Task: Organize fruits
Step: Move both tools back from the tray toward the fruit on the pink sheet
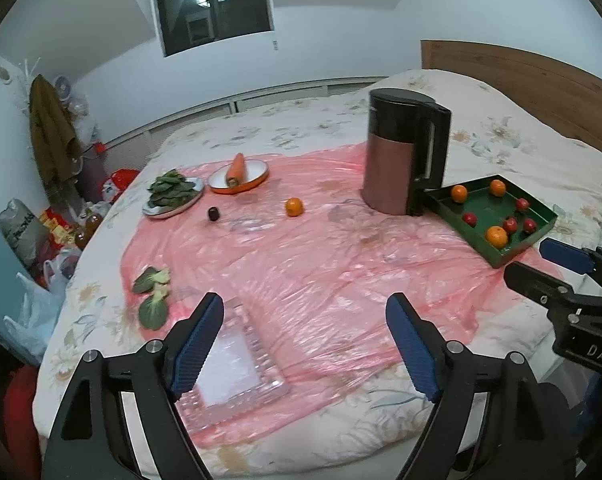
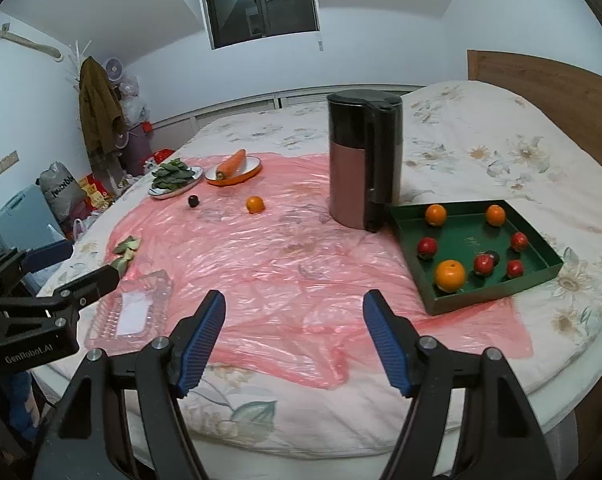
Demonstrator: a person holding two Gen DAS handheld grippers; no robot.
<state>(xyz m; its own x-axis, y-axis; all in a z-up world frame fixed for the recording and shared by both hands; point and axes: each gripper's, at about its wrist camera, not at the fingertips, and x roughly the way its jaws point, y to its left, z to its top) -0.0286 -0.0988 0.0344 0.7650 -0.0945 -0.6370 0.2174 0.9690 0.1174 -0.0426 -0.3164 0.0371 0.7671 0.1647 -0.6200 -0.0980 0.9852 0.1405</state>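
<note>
A green tray point(image 2: 541, 256) point(image 1: 549, 216) at the right holds three oranges and several red fruits. A loose orange point(image 1: 293, 207) point(image 2: 255, 204) and a small dark fruit point(image 1: 213, 213) point(image 2: 193, 201) lie on the pink plastic sheet point(image 2: 261, 260), far from both grippers. My left gripper point(image 1: 305, 320) is open and empty above a clear glass tray point(image 1: 237, 364) point(image 2: 133, 312). My right gripper point(image 2: 295, 320) is open and empty over the sheet's near edge, left of the green tray.
A tall black and pink kettle point(image 1: 401, 152) point(image 2: 361, 164) stands next to the green tray. A carrot in an orange dish point(image 1: 239, 174), a plate of leafy greens point(image 1: 173, 194) and loose greens point(image 1: 153, 296) lie at the left. Clutter sits on the floor left of the bed.
</note>
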